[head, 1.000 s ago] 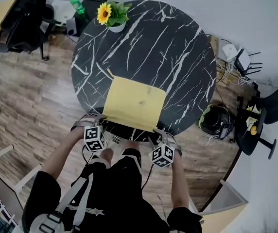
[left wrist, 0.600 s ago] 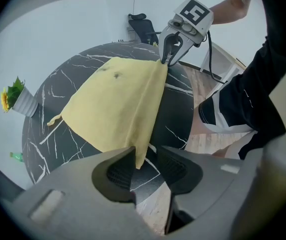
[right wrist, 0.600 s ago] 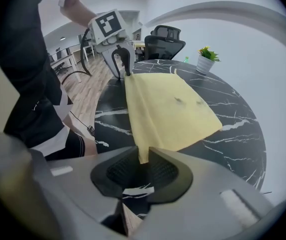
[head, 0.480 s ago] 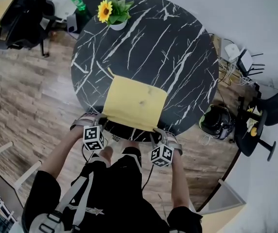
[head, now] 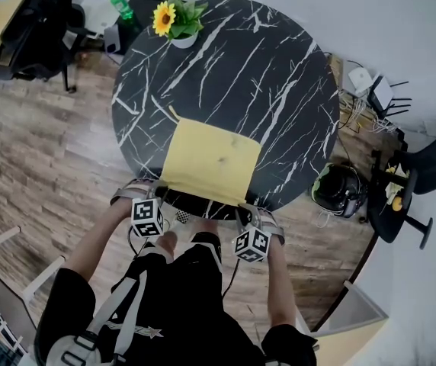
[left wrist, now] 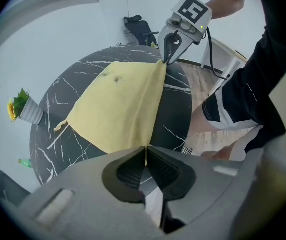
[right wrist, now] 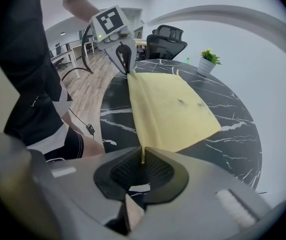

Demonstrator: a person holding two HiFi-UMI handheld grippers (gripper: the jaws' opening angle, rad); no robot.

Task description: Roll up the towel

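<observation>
A yellow towel (head: pixel 210 161) lies flat on the near part of the round black marble table (head: pixel 226 75), its near edge at the table's rim. My left gripper (head: pixel 159 187) is at the towel's near left corner and my right gripper (head: pixel 245 207) at its near right corner. In the left gripper view the jaws (left wrist: pixel 145 153) are closing and pinch the yellow towel (left wrist: pixel 120 106) corner between the pads; the right gripper (left wrist: pixel 169 59) holds the far end of that edge. In the right gripper view the closing jaws (right wrist: pixel 143 156) pinch the towel (right wrist: pixel 173 109) corner, and the left gripper (right wrist: pixel 125 64) shows beyond.
A potted sunflower (head: pixel 177 23) stands at the table's far edge. On the floor are a black office chair (head: pixel 39 29) and a green bottle (head: pixel 120 4) at far left, a dark bag (head: pixel 340 191) and another chair (head: pixel 420 178) at right. The person's legs are against the table's near rim.
Both grippers have stayed at the towel's near corners. The right gripper's marker cube has rolled a little. The towel lies as before.
</observation>
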